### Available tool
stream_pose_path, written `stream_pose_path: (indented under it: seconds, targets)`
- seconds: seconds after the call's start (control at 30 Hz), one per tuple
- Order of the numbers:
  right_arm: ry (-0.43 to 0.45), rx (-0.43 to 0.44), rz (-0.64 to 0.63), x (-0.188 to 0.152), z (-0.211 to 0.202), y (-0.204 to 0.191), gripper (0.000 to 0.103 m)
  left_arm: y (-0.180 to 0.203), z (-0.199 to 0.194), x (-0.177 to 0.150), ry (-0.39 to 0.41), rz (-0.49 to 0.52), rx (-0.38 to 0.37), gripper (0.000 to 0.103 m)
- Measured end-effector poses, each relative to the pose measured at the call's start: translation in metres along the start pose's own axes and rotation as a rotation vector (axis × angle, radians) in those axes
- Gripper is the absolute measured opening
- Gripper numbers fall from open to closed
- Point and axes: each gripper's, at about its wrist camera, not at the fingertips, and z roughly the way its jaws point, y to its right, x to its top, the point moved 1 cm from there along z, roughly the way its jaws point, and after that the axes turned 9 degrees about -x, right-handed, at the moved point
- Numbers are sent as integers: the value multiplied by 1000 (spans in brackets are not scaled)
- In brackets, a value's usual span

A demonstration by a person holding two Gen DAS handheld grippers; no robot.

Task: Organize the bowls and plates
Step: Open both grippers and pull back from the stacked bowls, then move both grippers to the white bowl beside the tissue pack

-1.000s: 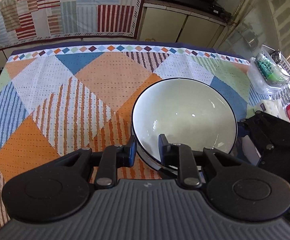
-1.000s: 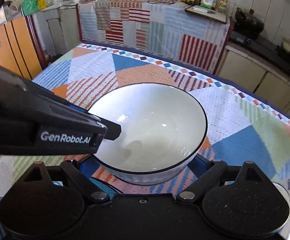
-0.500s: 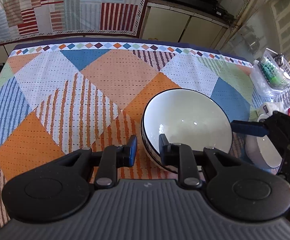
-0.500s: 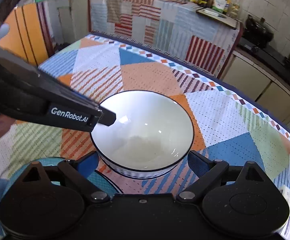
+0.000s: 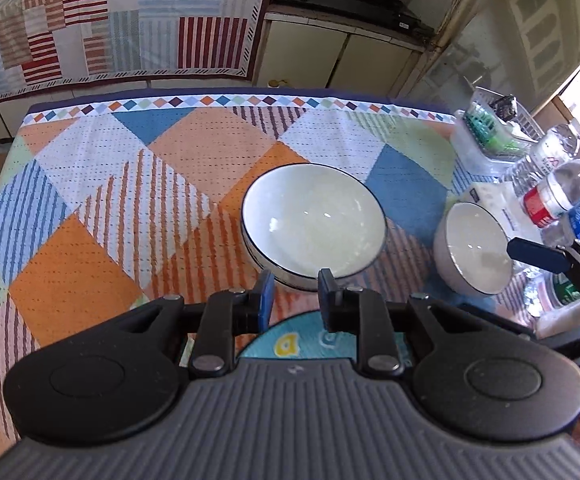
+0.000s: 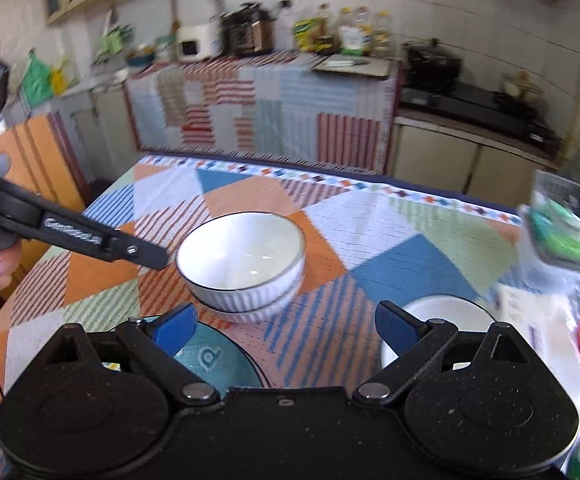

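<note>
the stacked white bowls [image 5: 312, 226] sit mid-table on the patchwork tablecloth [image 5: 90, 200]; glazed ceramic, rigid, slick, chippable, best pinched at the rim. left gripper [image 5: 295, 300] is nearly closed, empty; right gripper [image 6: 286, 326] gapes wide, empty.

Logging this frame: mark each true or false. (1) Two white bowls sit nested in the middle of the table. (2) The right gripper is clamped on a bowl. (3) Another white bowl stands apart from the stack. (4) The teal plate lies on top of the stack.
1. True: the stacked bowls sit one inside the other.
2. False: the right gripper has its jaws wide open, with nothing between them.
3. True: the single bowl stands to the right of the stack, not touching it.
4. False: the teal plate lies flat on the tablecloth, on the near side of the stack.
</note>
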Motion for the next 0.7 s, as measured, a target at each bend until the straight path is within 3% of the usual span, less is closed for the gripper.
stream_pose_path:
  seconds: [0.23, 0.47, 0.7]
  targets:
    - [69, -68, 132, -7, -37, 25, 97, 33, -19, -14, -29, 59, -24, 24]
    - [99, -141, 121, -16, -66, 35, 97, 67, -32, -24, -59, 135, -35, 34]
    - [79, -159, 141, -38, -70, 44, 97, 96, -25, -24, -79, 193, -36, 41]
